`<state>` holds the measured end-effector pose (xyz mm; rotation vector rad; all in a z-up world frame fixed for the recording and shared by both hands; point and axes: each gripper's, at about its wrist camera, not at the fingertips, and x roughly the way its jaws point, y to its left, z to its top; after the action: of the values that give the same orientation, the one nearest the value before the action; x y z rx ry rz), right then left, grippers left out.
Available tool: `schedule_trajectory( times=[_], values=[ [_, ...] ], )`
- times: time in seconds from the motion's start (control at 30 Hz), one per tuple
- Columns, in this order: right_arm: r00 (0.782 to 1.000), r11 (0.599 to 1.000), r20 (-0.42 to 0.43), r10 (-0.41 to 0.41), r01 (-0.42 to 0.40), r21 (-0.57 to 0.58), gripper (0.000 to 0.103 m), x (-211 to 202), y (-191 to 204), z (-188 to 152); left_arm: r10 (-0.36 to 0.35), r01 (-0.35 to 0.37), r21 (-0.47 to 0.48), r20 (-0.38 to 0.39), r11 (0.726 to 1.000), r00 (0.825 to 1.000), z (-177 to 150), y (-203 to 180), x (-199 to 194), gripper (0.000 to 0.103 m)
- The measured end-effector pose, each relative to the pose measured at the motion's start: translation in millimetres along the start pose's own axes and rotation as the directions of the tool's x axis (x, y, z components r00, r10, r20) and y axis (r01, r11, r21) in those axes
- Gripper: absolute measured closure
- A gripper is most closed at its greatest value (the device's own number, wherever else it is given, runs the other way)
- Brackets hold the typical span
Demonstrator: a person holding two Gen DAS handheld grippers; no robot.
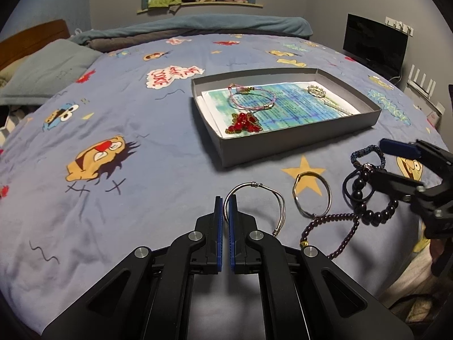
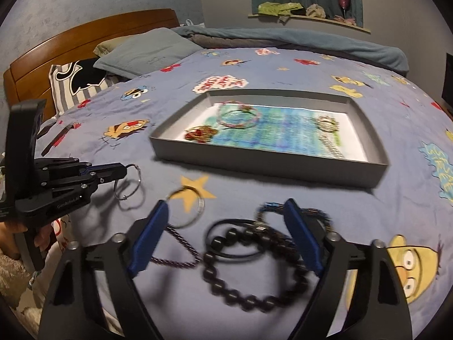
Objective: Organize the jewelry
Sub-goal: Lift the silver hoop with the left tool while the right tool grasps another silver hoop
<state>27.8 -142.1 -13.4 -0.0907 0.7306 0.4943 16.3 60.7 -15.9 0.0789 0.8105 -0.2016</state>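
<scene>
silver wire bangle (image 1: 253,206) sits pinched in the nearly closed left gripper (image 1: 226,206) on the bedspread (image 1: 141,198); the right gripper (image 2: 226,235) gapes wide, empty, over the black bead bracelet (image 2: 252,269). several pieces already lie in the grey box (image 1: 297,144); roughly five remain outside

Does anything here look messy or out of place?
Yes: several bracelets lie outside the box on the bed, and the black beads, a cord and a purple strand overlap in a tangle.
</scene>
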Motion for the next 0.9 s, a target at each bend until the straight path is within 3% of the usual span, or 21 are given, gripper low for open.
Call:
schedule_trajectory(
  times=[0.3,0.7,0.8,0.9],
  values=[
    [0.998,0.999,-0.033,-0.047,0.046,-0.021,0.045,33,41,-7,-0.025,0.025,-0.025,0.013,0.999,1.0,-11,16,-6,0.099],
    [0.991,0.995,-0.089,-0.096,0.096,-0.003,0.045,59,57,-8,-0.055,0.056,-0.05,0.026,0.997,0.998,-23,35,-12,0.099],
    [0.988,0.992,-0.088,-0.13,0.129,-0.018,0.055,62,59,-9,-0.056,0.058,-0.051,0.028,0.997,0.998,-25,37,-13,0.099],
    [0.987,0.991,-0.083,-0.136,0.135,-0.027,0.055,62,60,-9,-0.056,0.057,-0.051,0.033,0.997,0.998,-25,40,-16,0.099]
  ],
)
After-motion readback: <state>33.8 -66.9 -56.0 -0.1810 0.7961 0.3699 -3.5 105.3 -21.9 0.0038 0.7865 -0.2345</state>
